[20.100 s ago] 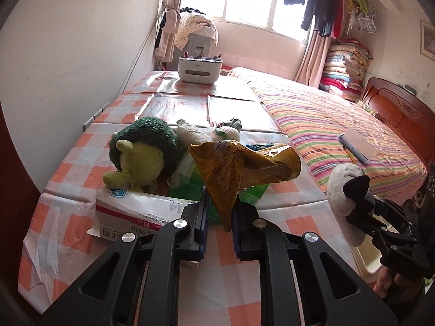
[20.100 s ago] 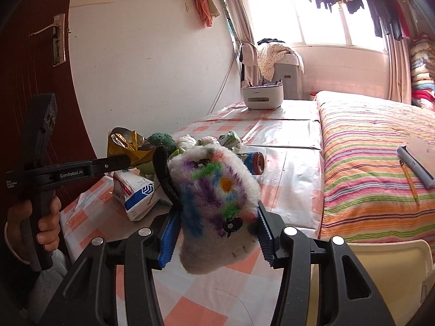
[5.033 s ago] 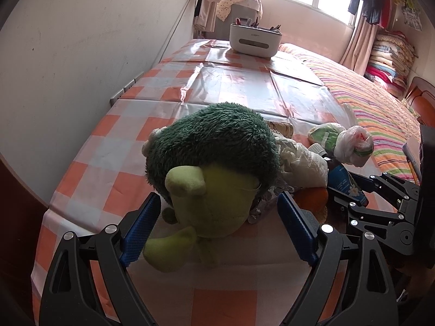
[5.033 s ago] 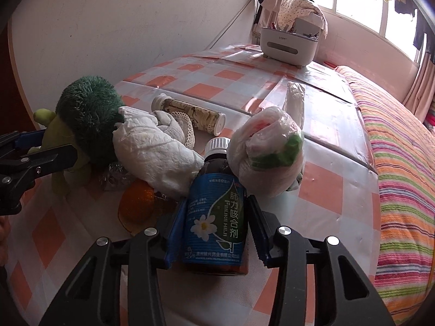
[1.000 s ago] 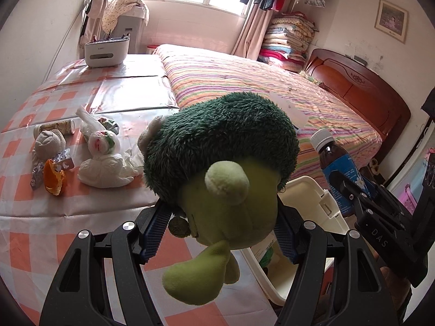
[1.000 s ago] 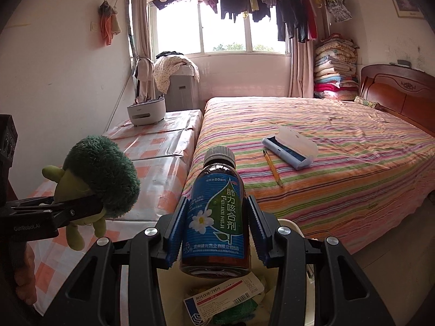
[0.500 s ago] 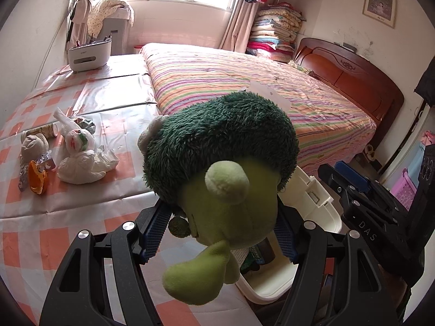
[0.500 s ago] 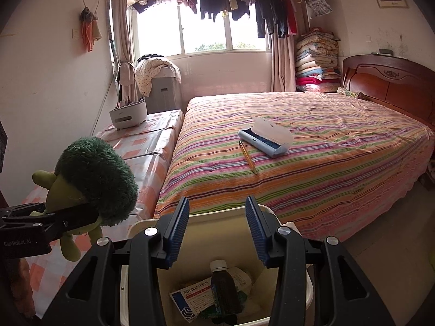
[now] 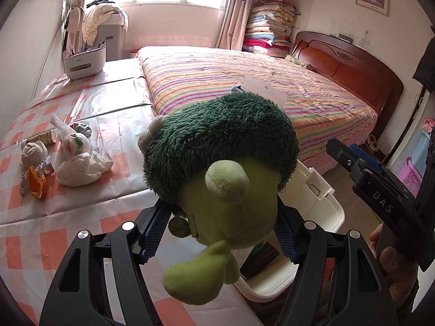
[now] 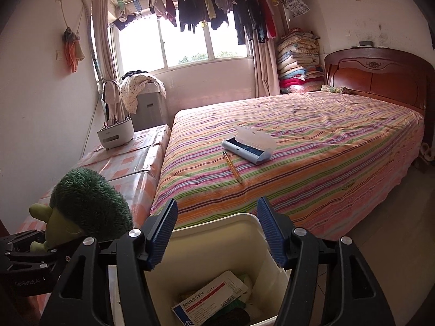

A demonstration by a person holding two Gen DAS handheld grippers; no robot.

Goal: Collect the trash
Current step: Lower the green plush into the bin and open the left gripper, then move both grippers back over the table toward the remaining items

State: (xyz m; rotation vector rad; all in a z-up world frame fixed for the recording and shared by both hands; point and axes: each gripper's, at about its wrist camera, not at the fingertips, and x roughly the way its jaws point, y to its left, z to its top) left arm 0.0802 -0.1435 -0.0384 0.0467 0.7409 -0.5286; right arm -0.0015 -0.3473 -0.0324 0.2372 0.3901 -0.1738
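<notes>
The left gripper point(image 9: 218, 232) holds a green plush toy point(image 9: 220, 168), its blue-padded jaws pressed against the toy's pale green lower part, just off the near right corner of the checked surface point(image 9: 81, 217) and over the left edge of the white trash bin point(image 9: 323, 203). The right gripper point(image 10: 217, 231) hovers over the same bin point(image 10: 212, 241); its jaws have just been opening and now stand wide with nothing between them. Inside the bin lie a white and blue medicine box point(image 10: 209, 297), something green and a dark item that cannot be made out clearly. A hand point(image 9: 391, 266) grips the right gripper's handle at the far right of the left wrist view.

Trash remains toward the left edge of the surface: a crumpled white plastic bag point(image 9: 81, 165), a knotted bag with red and green inside point(image 9: 72, 142), a piece of orange peel point(image 9: 36, 186), a pale wad point(image 9: 34, 150) and a small bottle lying on its side point(image 9: 44, 137). A white organiser box point(image 9: 84, 61) stands at the far end. On the striped bed point(image 10: 299, 146) lie a pencil point(image 10: 232, 167) and an open blue and white case point(image 10: 248, 145).
</notes>
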